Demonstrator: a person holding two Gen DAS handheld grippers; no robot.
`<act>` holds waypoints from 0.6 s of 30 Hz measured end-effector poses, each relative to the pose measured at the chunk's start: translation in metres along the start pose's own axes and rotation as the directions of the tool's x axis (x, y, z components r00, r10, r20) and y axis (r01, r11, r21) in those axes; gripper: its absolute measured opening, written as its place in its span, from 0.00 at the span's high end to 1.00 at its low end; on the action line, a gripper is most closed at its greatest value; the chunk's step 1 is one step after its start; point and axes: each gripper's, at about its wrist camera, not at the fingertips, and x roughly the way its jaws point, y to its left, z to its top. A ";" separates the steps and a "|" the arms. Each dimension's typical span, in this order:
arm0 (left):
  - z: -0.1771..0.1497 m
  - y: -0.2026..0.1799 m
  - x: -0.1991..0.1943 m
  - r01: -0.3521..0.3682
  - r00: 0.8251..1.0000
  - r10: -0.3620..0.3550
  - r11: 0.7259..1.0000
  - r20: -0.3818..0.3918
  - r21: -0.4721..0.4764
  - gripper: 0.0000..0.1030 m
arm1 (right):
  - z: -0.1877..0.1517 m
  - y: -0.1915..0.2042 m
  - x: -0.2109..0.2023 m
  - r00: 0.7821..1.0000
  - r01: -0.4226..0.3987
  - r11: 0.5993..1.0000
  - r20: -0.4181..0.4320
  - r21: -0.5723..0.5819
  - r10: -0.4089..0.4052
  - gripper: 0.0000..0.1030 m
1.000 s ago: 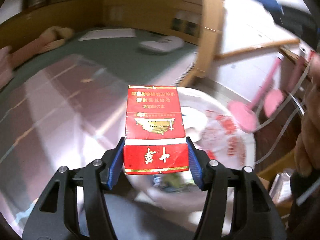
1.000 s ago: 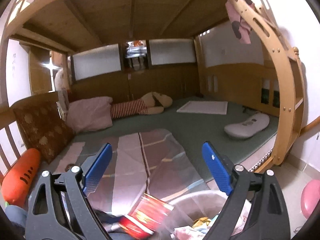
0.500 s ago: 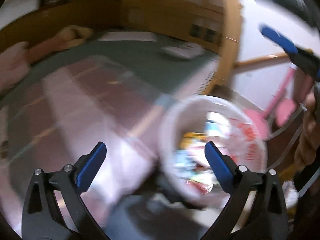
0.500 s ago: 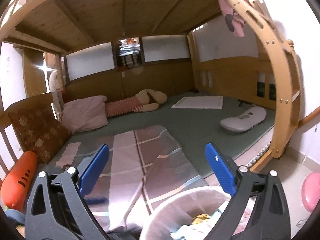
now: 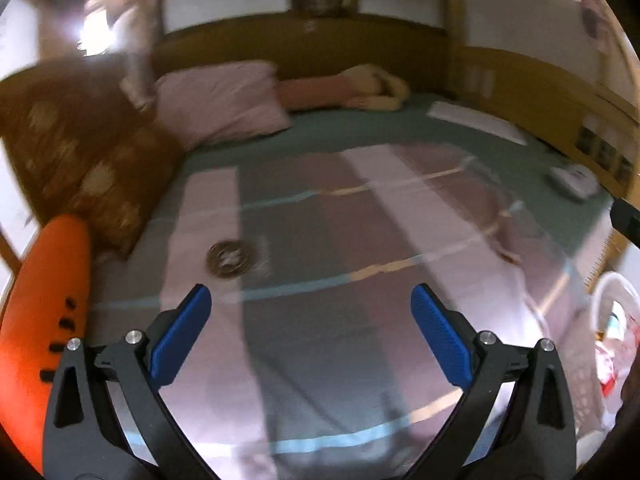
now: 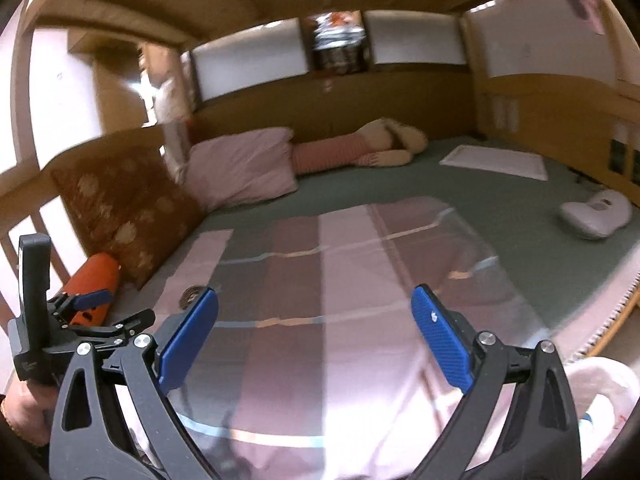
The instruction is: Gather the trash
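The left gripper (image 5: 310, 328) hangs over the striped blanket (image 5: 320, 240) with its blue pads (image 5: 182, 332) spread wide and nothing between them; its jaws have just been opening. The right gripper (image 6: 314, 336) is likewise spread wide and empty above the same blanket (image 6: 320, 280), and in its view the left gripper (image 6: 86, 308) shows at the lower left, held by a hand (image 6: 20, 408) at the frame's edge. On the blanket just beyond the left gripper's left pad lies a small round dark thing (image 5: 229, 258), blurred so that its kind cannot be told; the right wrist view shows it (image 6: 192, 294) partly hidden behind that gripper's left pad. The white trash bin (image 5: 608, 344) sits at the far right edge of the left wrist view, off the side of the bed, with red and white scraps inside; its rim (image 6: 600, 380) shows in the lower right corner of the right wrist view. To the left, an orange bolster (image 5: 44, 320) lies against a brown patterned cushion (image 5: 80, 160). Farther back a pink pillow (image 5: 224, 100) rests on the green sheet (image 5: 360, 132), with a plush toy (image 5: 360, 88) lying beside it along the wooden headboard wall. On the far right of the sheet lie a flat white mat (image 6: 496, 162) and a white contoured pillow (image 6: 596, 214).
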 end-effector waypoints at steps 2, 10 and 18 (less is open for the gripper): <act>0.000 0.011 0.003 -0.008 1.000 0.007 0.999 -0.016 -0.050 0.03 | -0.001 0.012 0.012 1.000 -0.011 1.000 -0.004 0.005 0.011 0.07; 0.001 0.027 0.001 -0.001 1.000 0.002 0.992 0.007 -0.125 0.03 | 0.001 0.035 0.035 0.999 -0.013 1.000 -0.036 -0.011 0.012 0.07; 0.000 0.026 -0.006 0.003 1.000 -0.001 0.991 0.019 -0.133 0.03 | 0.000 0.037 0.043 0.997 0.005 1.000 -0.071 -0.022 -0.006 0.03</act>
